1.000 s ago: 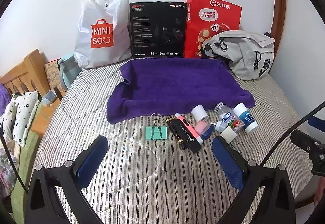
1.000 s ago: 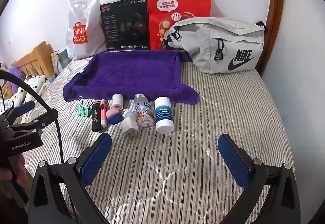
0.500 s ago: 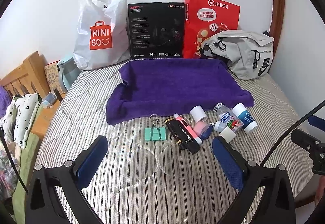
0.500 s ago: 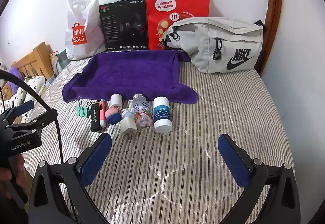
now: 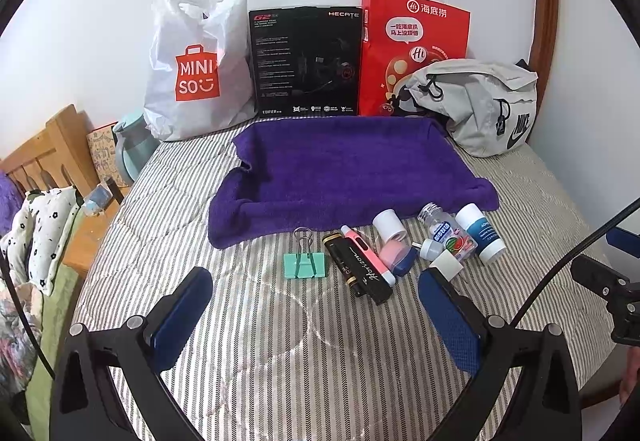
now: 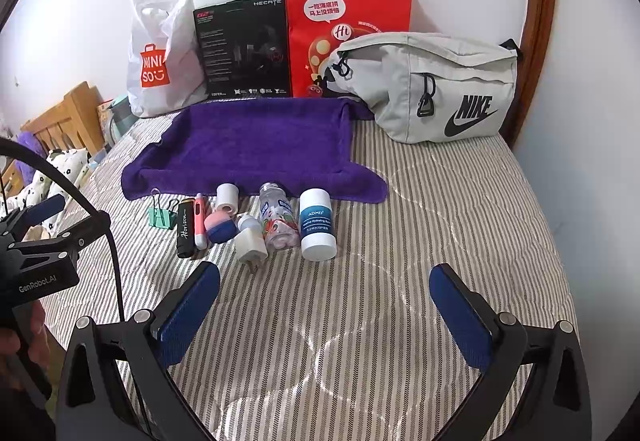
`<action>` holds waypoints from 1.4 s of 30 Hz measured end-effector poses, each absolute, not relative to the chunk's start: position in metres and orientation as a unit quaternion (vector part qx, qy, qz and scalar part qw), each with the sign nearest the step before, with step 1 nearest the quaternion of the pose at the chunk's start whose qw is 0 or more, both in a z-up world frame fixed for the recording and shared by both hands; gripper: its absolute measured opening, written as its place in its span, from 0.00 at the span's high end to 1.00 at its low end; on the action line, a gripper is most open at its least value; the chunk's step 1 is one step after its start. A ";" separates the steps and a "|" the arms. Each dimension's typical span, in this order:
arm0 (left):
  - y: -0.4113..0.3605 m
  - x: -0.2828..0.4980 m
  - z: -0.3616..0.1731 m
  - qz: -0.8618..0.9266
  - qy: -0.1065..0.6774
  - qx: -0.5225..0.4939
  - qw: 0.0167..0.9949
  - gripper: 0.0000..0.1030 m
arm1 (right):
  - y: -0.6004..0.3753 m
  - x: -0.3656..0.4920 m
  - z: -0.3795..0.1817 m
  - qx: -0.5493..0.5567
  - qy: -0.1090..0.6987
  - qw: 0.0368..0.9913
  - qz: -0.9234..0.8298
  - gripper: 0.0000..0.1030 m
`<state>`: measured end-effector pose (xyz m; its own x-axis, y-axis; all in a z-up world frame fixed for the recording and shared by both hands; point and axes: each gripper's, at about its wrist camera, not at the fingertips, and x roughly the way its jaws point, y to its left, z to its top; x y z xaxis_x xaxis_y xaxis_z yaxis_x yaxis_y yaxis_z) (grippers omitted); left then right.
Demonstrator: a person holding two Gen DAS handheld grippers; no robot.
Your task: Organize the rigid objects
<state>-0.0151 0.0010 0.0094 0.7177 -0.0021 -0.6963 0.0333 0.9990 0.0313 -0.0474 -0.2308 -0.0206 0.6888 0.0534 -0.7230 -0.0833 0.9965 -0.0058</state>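
From the left wrist, the left claw point(image 5: 316, 305) is hanging wide open and empty above the striped bed point(image 5: 280, 353), just short of the green binder clip point(image 5: 306, 264) and black case point(image 5: 357, 269) lying before the purple towel point(image 5: 344, 173). From the right wrist, the right claw point(image 6: 324, 301) is likewise gaping with nothing in it, the white-capped tube point(image 6: 317, 224) and clear bottle point(image 6: 278, 219) lying just ahead to its left.

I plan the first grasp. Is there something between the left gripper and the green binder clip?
Nothing visible. The left gripper is open above bare striped bedding, and the clip lies just ahead, apart from the black tube on its right. The purple towel behind it is also unobstructed.
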 end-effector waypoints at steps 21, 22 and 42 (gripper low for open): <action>0.004 0.003 -0.008 -0.005 0.398 0.030 0.917 0.00 | -0.240 -0.030 -0.032 -0.006 0.408 0.912 0.040 0.00; 0.007 0.008 -0.013 -0.003 0.402 0.027 0.915 0.00 | -0.241 -0.027 -0.036 -0.006 0.412 0.910 0.038 0.00; 0.033 0.089 -0.100 -0.011 0.469 -0.006 0.883 0.20 | -0.257 0.026 -0.092 0.001 0.471 0.882 0.023 0.00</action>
